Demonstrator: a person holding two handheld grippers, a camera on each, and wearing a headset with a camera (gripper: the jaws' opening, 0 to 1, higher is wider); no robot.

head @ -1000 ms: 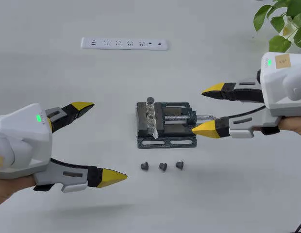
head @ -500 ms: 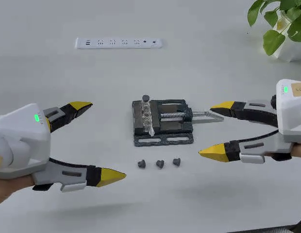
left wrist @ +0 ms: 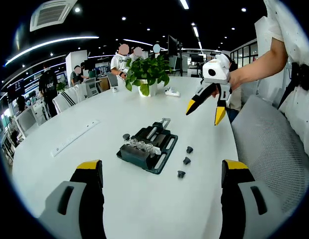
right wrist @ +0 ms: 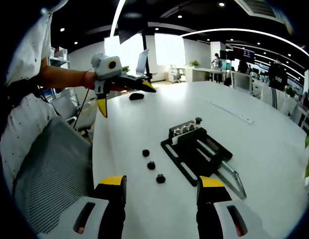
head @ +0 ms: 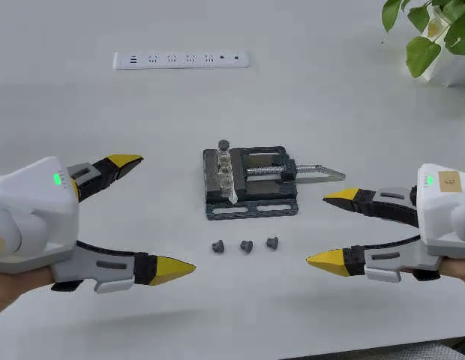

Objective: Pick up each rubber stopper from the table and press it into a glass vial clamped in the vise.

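Your left claw point(head: 166, 214) hangs wide apart and empty, left of the vise point(head: 251, 208). Your right claw point(head: 317, 229) gapes too, off to its right. Three rubber stoppers point(head: 246, 245) sit in a row on the table point(head: 352, 112) just before the vise, where one vial point(head: 223, 155) is already capped.

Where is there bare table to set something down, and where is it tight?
Free: the stretch between the power strip and the vise; the table right of the vise toward the plant; the near edge below the three stoppers. Tight: the strip from vise to stoppers, flanked by the left gripper and right gripper, both open.
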